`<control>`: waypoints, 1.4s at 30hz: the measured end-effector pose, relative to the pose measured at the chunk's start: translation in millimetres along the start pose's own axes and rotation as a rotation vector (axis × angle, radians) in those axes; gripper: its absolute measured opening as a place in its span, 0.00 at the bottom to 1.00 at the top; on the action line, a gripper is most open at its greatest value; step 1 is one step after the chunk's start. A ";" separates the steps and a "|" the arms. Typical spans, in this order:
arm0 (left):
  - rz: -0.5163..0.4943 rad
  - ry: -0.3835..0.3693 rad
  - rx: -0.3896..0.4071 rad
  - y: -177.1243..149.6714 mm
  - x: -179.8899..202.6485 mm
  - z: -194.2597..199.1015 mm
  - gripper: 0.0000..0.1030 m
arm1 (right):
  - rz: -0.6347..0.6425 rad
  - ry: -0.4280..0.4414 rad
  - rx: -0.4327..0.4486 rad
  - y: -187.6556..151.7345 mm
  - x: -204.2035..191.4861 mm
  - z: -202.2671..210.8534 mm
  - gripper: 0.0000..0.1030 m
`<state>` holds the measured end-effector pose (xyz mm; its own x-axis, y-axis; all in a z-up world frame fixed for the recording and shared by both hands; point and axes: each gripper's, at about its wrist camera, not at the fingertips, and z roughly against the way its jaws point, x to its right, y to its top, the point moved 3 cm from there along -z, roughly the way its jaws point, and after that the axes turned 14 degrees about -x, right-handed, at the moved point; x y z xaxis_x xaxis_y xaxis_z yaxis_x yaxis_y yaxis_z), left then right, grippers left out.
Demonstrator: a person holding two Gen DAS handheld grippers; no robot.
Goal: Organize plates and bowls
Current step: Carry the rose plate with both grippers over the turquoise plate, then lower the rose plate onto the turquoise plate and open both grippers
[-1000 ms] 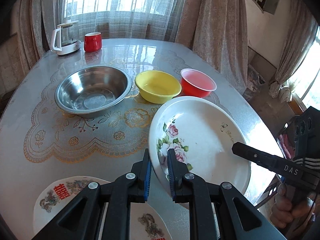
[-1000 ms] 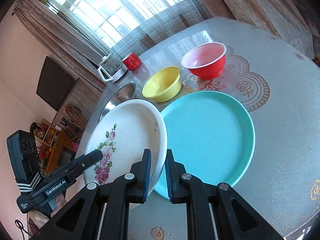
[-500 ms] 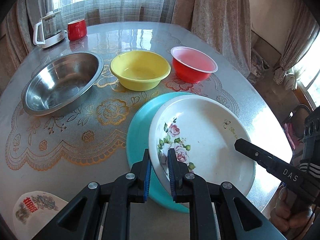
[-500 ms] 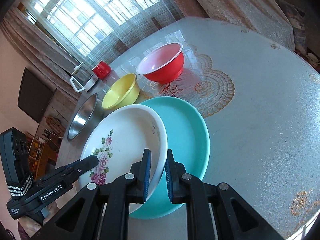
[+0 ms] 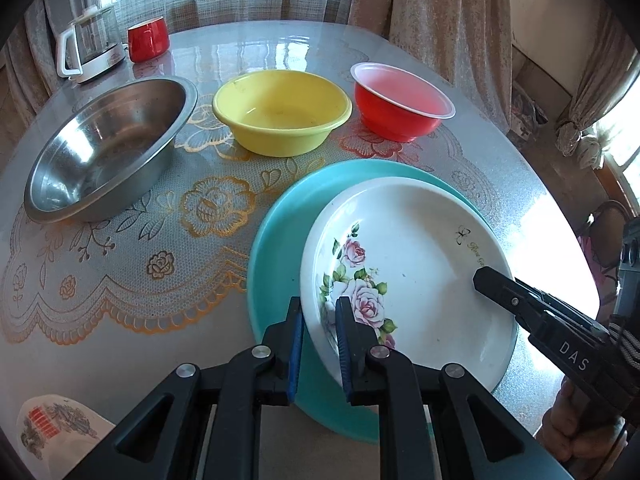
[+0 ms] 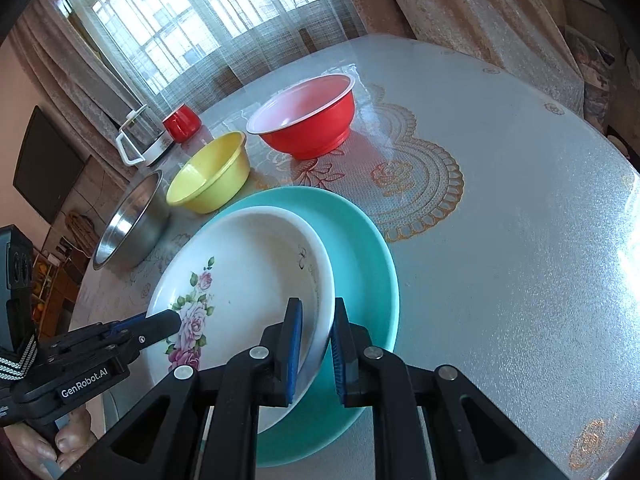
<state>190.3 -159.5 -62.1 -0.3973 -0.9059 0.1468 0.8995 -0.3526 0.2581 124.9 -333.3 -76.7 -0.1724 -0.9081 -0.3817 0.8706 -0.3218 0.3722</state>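
Both grippers hold one white plate with pink roses (image 5: 416,272) (image 6: 248,280), just above or on a larger teal plate (image 5: 280,248) (image 6: 360,240); contact between the plates is unclear. My left gripper (image 5: 318,312) is shut on the white plate's near left rim. The right gripper (image 6: 316,312) is shut on its opposite rim and shows in the left wrist view as a black finger (image 5: 520,300). Behind the plates stand a steel bowl (image 5: 108,144), a yellow bowl (image 5: 280,116) and a red bowl (image 5: 400,104) in a row.
A glass kettle (image 5: 90,46) and a red mug (image 5: 147,38) stand at the far left of the round table (image 6: 520,200). A printed white plate (image 5: 52,432) lies at the near left edge. A curtained window is beyond; a chair stands on the right.
Both grippers carried the white rose plate to the right and down, from beside the teal plate to over it. The printed plate slid toward the left wrist view's lower-left corner.
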 end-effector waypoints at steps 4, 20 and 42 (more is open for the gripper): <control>-0.005 0.015 0.011 -1.1 1.9 0.1 0.16 | 0.003 0.000 0.001 0.1 0.5 0.6 0.14; 0.038 0.010 0.023 -4.4 -1.5 1.0 0.20 | -0.033 0.021 0.000 -4.5 4.3 5.6 0.20; 0.019 0.070 0.076 -9.2 6.8 5.7 0.15 | -0.004 -0.024 0.061 -10.9 -1.0 14.8 0.13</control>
<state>178.4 -161.0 -58.1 -0.3645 -0.9273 0.0854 0.8891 -0.3193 0.3278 108.7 -332.8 -67.8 -0.1873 -0.9129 -0.3626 0.8402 -0.3401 0.4223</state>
